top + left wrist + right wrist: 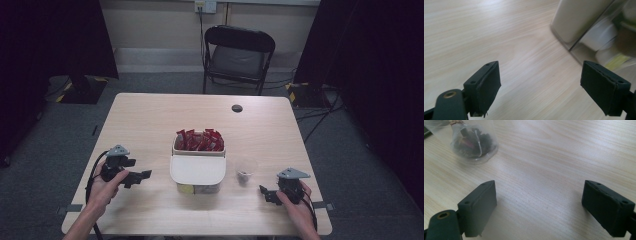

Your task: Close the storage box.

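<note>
Table: box holds red packets; cup holds teabag.

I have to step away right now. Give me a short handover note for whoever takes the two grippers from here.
Left gripper: jaws open, empty, low over the table, pointing at the lidded container.
Right gripper: jaws open, empty, near the clear cup.
Things: the container sits mid-table, its white lid on. A box of red packets stands just behind it. The cup, to its right, has a tea bag inside.
Done: tea bag is in the cup.
Left: nothing gripped yet; the lid looks like the likely next target.
</note>
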`<state>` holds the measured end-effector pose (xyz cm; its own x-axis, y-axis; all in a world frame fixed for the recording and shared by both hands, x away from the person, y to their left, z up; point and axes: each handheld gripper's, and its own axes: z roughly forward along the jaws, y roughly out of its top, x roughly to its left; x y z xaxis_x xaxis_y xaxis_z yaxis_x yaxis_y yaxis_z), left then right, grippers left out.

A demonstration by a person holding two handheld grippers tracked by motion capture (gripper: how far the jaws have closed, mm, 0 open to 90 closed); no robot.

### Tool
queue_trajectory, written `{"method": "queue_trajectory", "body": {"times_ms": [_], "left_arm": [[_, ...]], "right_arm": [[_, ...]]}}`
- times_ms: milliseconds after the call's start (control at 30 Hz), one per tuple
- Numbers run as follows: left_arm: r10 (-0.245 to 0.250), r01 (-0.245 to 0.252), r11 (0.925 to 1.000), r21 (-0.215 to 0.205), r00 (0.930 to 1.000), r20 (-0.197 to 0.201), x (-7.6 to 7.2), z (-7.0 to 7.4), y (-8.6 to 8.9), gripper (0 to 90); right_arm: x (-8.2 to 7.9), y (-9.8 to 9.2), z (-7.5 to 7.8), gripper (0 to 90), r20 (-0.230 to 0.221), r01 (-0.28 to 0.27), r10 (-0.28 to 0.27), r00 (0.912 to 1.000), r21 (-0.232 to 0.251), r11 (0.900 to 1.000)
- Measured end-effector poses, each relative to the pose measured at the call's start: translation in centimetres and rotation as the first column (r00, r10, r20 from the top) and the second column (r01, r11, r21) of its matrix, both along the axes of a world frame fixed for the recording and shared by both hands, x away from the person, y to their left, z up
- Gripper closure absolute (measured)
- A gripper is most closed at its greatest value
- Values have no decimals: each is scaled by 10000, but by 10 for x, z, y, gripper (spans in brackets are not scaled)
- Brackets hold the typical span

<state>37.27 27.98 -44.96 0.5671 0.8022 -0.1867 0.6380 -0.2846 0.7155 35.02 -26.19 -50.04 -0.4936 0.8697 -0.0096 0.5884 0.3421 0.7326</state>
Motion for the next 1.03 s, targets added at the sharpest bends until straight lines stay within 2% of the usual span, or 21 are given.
{"method": "queue_trajectory", "body": {"times_ms": [133,200,333,400,533,567,700,767,800,900,933,1033], "left_arm": [[147,-143,9996,254,9998,-154,-3,-8,9,160],[239,-233,9995,221,9994,-266,-4,-13,12,159],[330,-309,9983,485,9986,-414,-6,-22,18,160],[506,-483,9977,482,9976,-466,-7,-26,22,160],[822,-767,9928,919,9949,-577,-6,-34,28,160],[879,-824,9924,916,9945,-576,-6,-37,27,160],[858,-841,9901,1120,9963,-106,-7,-41,27,157],[903,-950,9848,1452,9952,386,-9,-45,24,151],[804,-907,9790,1827,9948,630,-10,-47,23,149],[1008,-1147,9811,1556,9904,944,-10,-51,23,95],[975,-1134,9806,1596,9898,1038,-10,-52,23,87],[1030,-1188,9815,1504,9887,1085,-10,-53,23,73]], "right_arm": [[0,0,0,122,-9,-2,2,10000,7,10000],[0,0,0,122,-6,-5,5,10000,3,10000],[0,0,0,122,-3,-2,2,10000,3,10000],[0,0,0,122,1,2,-2,10000,6,10000],[0,0,0,122,-5,-1,1,10000,8,10000],[0,0,0,122,-5,-3,3,10000,4,10000],[0,0,0,122,-4,-2,2,10000,5,10000],[0,0,0,122,4,-1,1,10000,4,10000],[0,0,0,122,1,4,-4,10000,6,10000],[0,0,0,122,3,2,-2,10000,3,10000],[0,0,0,122,0,1,-1,10000,4,10000],[0,0,0,122,1,3,-3,10000,3,10000]]}}
